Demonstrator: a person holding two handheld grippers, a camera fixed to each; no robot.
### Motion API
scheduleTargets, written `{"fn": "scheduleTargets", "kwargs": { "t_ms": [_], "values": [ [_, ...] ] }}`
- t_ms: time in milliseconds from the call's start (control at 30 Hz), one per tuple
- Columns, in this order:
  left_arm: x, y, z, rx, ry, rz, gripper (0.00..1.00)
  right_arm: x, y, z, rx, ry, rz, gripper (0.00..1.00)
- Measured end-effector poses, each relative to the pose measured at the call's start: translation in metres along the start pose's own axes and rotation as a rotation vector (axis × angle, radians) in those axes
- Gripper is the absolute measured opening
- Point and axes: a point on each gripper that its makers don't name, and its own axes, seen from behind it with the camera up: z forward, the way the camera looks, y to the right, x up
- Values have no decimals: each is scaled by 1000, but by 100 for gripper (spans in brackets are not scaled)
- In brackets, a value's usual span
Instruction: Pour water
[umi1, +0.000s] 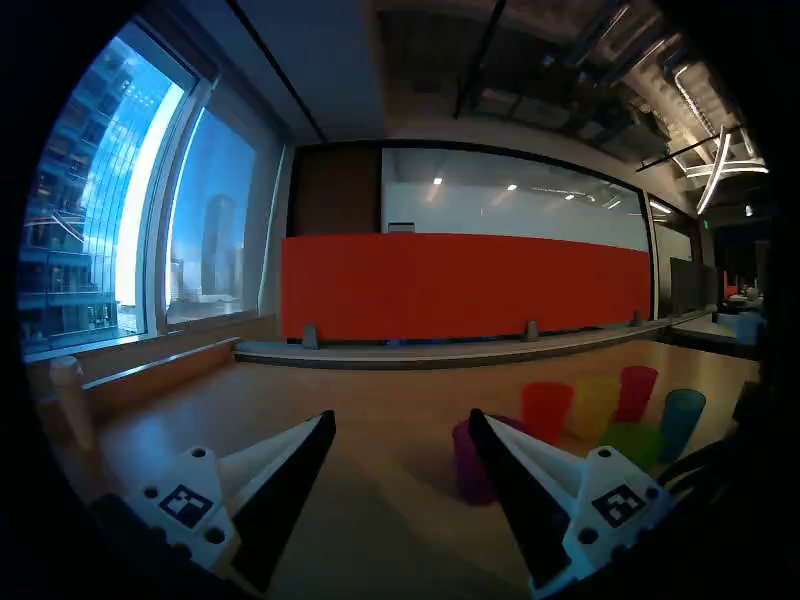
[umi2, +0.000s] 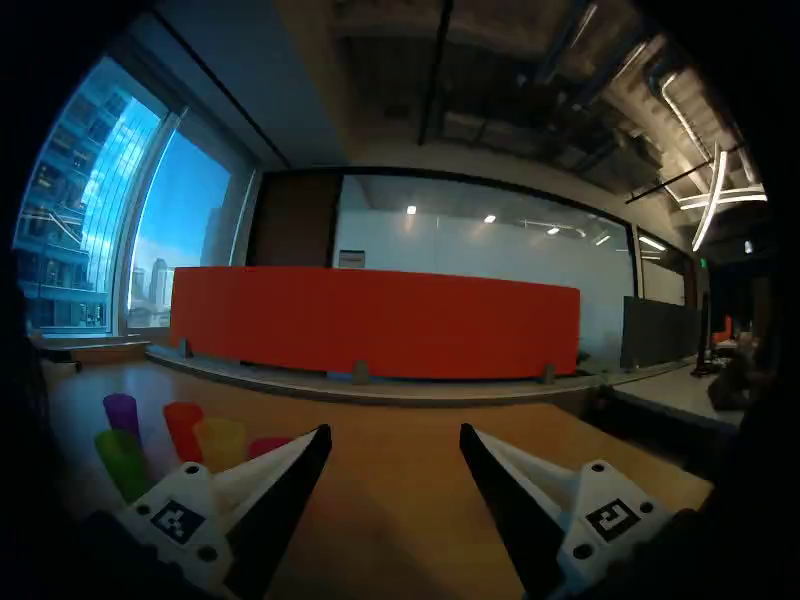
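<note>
My left tongs (umi1: 400, 420) gape wide and empty, held level over the wooden counter (umi1: 400, 520). The cluster of coloured translucent plastic cups (umi1: 593, 403) stands just right of them. My right tongs (umi2: 393, 432), equally wide, have those cups to their left.

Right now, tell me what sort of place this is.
Most likely a high-rise open-plan office. The windows look out on city towers, an orange divider runs along the long wooden desk, and strip lights hang overhead.
</note>
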Motion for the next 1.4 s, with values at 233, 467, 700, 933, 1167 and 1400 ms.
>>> {"fn": "scheduleTargets", "kwargs": {
  "t_ms": [233,467,700,933,1167,1400],
  "values": [
    [0,0,0,0,0,0,99,-6,2,8,3,1,38,99],
    [0,0,0,0,0,0,99,-17,6,9,-2,-3,42,99],
    [0,0,-1,0,0,0,99,-25,9,10,-6,-18,49,99],
    [0,1,-1,0,0,0,100,-32,8,11,-4,-27,44,99],
    [1,1,0,0,0,0,99,-36,10,12,-9,-40,52,99],
    [0,0,0,0,0,0,99,-35,10,12,-8,-41,52,99]
  ]
}}
